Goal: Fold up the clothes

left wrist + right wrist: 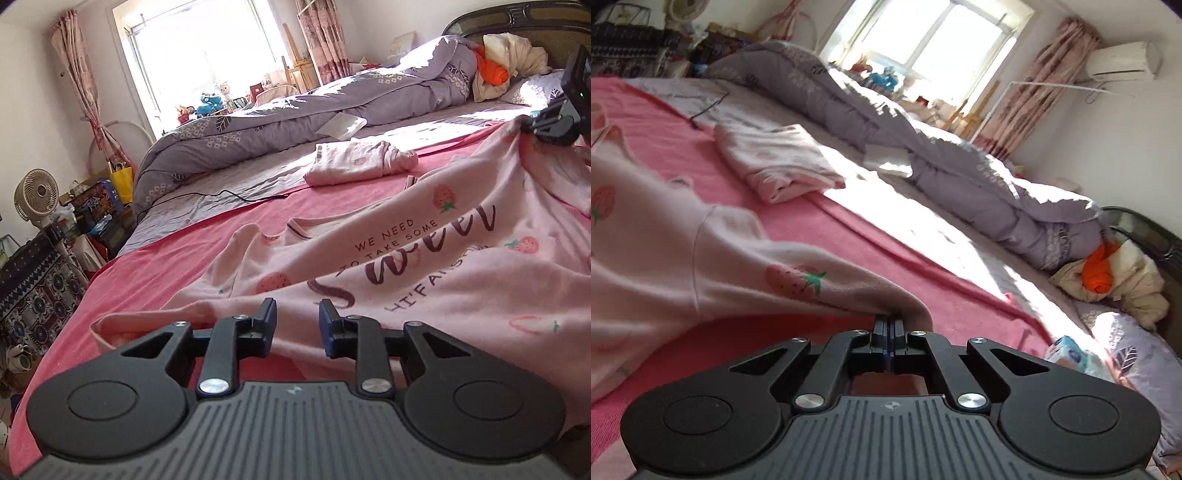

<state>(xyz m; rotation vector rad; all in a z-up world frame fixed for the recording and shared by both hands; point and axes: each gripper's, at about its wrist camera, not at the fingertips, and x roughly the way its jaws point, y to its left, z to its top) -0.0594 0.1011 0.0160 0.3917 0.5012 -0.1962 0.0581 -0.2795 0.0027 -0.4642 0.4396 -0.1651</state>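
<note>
A: Right in front of the left gripper (pixel 297 314) lies the pink shirt (pixel 424 258), spread on the pink blanket (pixel 177 251). Its jaws stand partly apart and I see no cloth pinched between them; the near edge of the shirt is just under the fingertips.

B: And the right gripper (pixel 891 320)?

A: It is clenched on a fold of the same shirt (pixel 701 236). The cloth comes out over the closed jaws and hangs away to their left side, a little lifted from the blanket (pixel 923 258).

B: How will the shirt behave, do you think?

A: I judge it as light and very soft. It sags and wrinkles, so it will not keep any shape when lifted at one point. It seems not slippery and not fragile.

B: Where should the left one take hold?

A: At the near edge or corner just ahead of its fingertips, I think, so that both grippers can stretch the cloth flat.

B: Anything beyond?

A: A folded pink garment (pixel 362 162) lies farther ahead, well apart from both grippers.
</note>
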